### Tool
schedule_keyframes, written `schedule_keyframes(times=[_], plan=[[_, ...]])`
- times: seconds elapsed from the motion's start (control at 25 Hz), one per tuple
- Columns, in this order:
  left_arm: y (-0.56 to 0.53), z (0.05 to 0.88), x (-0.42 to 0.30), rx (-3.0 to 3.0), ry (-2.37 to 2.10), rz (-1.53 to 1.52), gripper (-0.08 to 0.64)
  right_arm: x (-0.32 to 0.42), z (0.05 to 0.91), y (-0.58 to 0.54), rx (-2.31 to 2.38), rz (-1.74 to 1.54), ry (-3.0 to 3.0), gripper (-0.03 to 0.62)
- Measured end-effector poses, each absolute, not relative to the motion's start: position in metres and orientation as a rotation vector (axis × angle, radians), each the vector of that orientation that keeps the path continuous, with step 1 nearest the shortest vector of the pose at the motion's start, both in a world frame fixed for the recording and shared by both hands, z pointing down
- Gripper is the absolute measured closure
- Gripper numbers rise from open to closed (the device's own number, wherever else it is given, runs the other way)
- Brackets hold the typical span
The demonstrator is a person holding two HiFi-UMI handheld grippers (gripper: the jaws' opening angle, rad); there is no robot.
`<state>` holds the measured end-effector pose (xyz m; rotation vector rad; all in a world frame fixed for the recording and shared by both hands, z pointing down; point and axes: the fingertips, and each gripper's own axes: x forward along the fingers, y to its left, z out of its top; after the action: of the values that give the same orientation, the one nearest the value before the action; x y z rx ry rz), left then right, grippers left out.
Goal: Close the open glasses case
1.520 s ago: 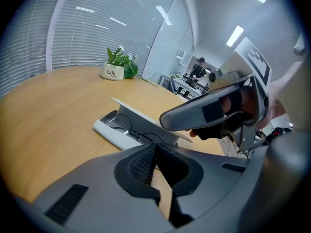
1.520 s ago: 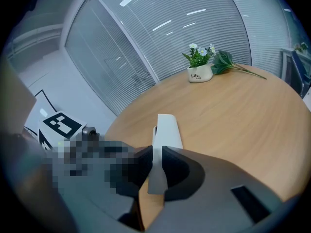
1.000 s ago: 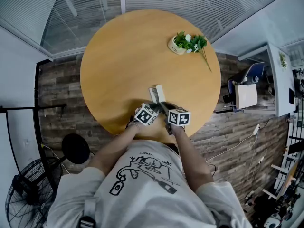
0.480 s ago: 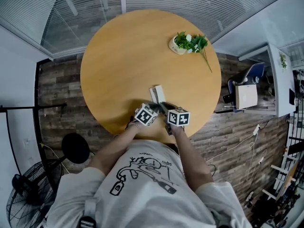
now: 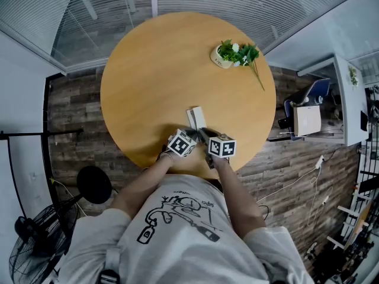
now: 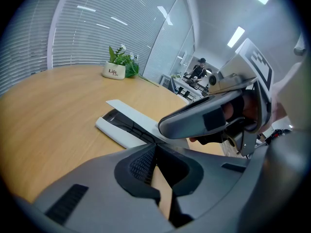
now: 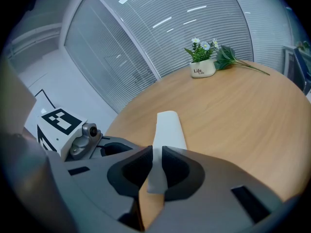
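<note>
No motion over last second; right tool (image 7: 156,165) clamped on case (image 5: 196,118) lid (image 7: 169,127); left tool (image 6: 155,147) together, empty; case open on desk (image 5: 154,70), well apart from pot (image 5: 222,57); lid swing probably pending.

Left hand-held gripper (image 6: 156,149) closed; right hand-held gripper (image 7: 156,153) tight on lid (image 7: 169,124)

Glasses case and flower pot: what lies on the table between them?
Nothing; the head view shows only bare wooden table between the open glasses case and the flower pot.
</note>
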<state>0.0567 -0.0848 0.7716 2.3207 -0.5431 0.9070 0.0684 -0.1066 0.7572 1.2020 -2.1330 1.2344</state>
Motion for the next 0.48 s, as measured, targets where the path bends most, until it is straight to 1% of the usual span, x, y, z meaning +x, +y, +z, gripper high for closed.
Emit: schedule_keyframes(times=[0.48], plan=[[-0.0832, 0.776, 0.0514, 2.298, -0.548, 0.919, 0.541, 0.0647, 0.761, -0.1066, 1.187, 1.233, -2.128, 0.525]])
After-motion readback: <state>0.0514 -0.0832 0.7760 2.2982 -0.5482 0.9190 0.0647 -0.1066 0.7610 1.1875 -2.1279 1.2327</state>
